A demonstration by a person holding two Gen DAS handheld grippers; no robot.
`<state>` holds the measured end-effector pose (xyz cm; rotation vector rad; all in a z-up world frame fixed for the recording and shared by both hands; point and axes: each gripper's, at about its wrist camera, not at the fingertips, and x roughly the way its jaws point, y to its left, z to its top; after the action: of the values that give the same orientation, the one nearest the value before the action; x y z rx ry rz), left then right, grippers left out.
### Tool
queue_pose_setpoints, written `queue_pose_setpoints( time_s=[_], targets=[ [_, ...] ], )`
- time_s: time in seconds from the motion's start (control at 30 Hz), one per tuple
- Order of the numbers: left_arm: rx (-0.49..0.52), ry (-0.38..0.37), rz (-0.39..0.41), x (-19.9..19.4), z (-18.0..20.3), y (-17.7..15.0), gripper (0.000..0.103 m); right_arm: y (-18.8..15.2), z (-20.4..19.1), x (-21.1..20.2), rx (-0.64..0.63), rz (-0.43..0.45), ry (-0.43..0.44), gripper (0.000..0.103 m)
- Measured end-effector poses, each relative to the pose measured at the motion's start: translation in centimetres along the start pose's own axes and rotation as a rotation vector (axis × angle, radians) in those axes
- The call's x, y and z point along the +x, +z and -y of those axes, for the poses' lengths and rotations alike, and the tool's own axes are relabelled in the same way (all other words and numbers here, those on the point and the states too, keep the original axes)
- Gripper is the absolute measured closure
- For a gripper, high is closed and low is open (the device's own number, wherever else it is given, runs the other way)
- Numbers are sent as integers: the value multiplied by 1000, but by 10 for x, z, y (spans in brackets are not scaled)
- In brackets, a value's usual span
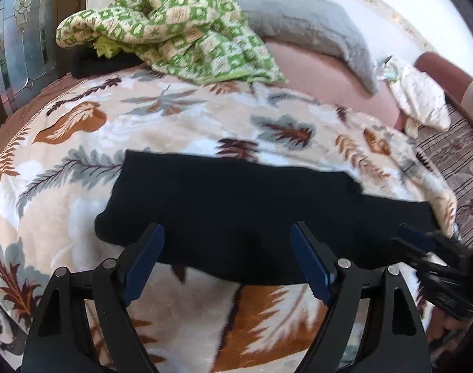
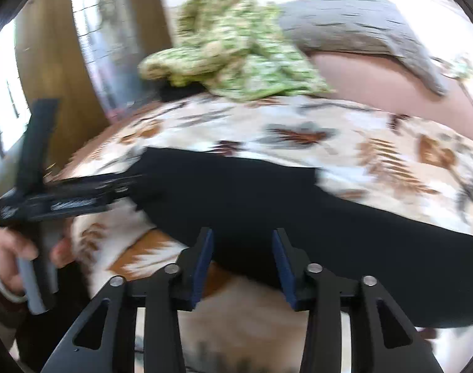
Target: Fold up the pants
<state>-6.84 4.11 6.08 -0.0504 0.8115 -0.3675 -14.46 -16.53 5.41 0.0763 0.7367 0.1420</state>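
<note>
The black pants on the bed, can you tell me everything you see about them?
The black pants are plain, dark, soft-looking cloth, too dark to show seams or pockets. They lie flat in a long band across a fuzzy leaf-print blanket, apparently already folded lengthwise. The left hand-held gripper is open at their near edge, and the right hand-held gripper is open near the same edge. Neither visibly pinches the cloth. Nothing else rests on them.

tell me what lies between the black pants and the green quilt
Only bare leaf-print blanket lies between the pants and the green quilt; nothing else sits on that stretch. The left wrist view shows it sharply; the right wrist view agrees but is blurred.
</note>
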Motion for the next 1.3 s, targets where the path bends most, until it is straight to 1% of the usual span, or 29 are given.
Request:
queue_pose_setpoints(
  time_s=[0.07,0.13,0.17,0.2,0.27,0.33,0.43,0.47,0.5,0.53,0.6,0.7,0.77,0.87,0.9,0.93,1.03,1.07,1.1,1.2,1.3],
  targets=[
    [9,-46,25,-5,10,1,18,-6,20,9,26,-37,-50,62],
    [42,-61,17,-2,20,-1,17,-18,34,15,35,-83,-106,61],
    [61,-71,-1,3,26,-3,17,-24,42,17,43,-104,-120,61],
    [70,-84,-27,9,30,-6,17,-30,47,15,52,-107,-118,62],
    [63,-97,-82,21,36,-10,18,-35,54,7,65,-86,-110,61],
    [71,-98,-122,32,41,-16,18,-39,60,0,72,-89,-118,58],
    [119,-54,-105,34,49,-23,18,-41,68,-12,108,-71,-126,57],
    [121,-54,-85,30,51,-23,18,-40,70,-15,119,-59,-126,54],
    [118,-64,-65,27,52,-22,18,-39,74,-18,131,-49,-138,47],
    [111,-81,-46,22,54,-21,18,-36,78,-19,137,-47,-150,45],
    [107,-99,-34,20,59,-19,17,-34,86,-21,156,-45,-178,44],
    [116,-136,-41,22,69,-14,17,-33,99,-26,187,-42,-199,44],
    [130,-139,-46,26,78,-15,17,-34,109,-27,205,-46,-216,44],
    [129,-157,-85,41,90,-22,17,-39,120,-22,230,-69,-226,43],
    [133,-144,-95,46,94,-24,18,-41,122,-18,237,-78,-221,43],
    [152,-109,-96,51,100,-29,18,-44,123,-15,238,-81,-219,42],
    [205,-47,-81,57,112,-35,17,-48,120,-13,204,-61,-222,39],
    [209,-29,-80,56,116,-35,17,-49,120,-14,199,-58,-219,39],
    [204,-29,-79,55,118,-34,17,-49,121,-16,201,-52,-211,39],
    [169,-86,-71,48,127,-24,17,-50,131,-23,239,-37,-208,39],
    [194,-122,-49,45,147,-14,17,-51,145,-32,284,-23,-232,39]
  ],
)
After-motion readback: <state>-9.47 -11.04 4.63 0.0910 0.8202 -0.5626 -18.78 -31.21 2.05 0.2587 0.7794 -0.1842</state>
